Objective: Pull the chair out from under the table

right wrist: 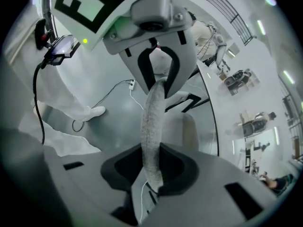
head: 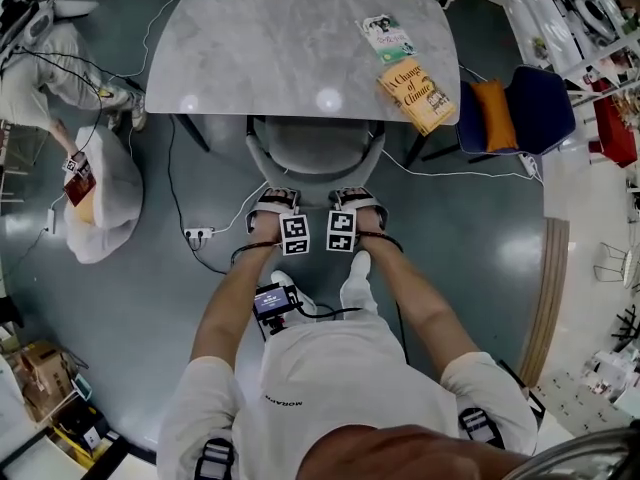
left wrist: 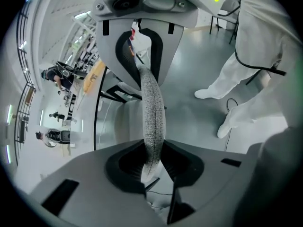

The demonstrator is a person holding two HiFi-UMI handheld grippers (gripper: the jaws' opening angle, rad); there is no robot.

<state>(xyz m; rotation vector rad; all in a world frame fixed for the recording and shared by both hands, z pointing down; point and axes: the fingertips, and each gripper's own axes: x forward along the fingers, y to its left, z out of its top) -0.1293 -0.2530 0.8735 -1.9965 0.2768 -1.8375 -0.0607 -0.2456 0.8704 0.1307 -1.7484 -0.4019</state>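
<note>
A grey chair [head: 315,153] stands tucked partly under the marble table [head: 270,48], its curved backrest toward me. My left gripper [head: 272,200] is shut on the top edge of the backrest, left of centre. My right gripper [head: 358,198] is shut on the same edge, right of centre. In the left gripper view the grey fabric backrest edge [left wrist: 152,112] runs between my left gripper's [left wrist: 151,167] pads, with the right gripper [left wrist: 139,56] clamped farther along. The right gripper view shows the backrest edge [right wrist: 152,126] pinched in my right gripper [right wrist: 152,174], and the left gripper [right wrist: 158,70] beyond.
Two books [head: 415,93] [head: 388,36] lie on the table's right end. A blue chair with an orange cushion [head: 520,108] stands to the right. A power strip [head: 198,234] with cables lies on the floor at left, near a person in white [head: 100,203]. My feet [head: 357,278] are behind the chair.
</note>
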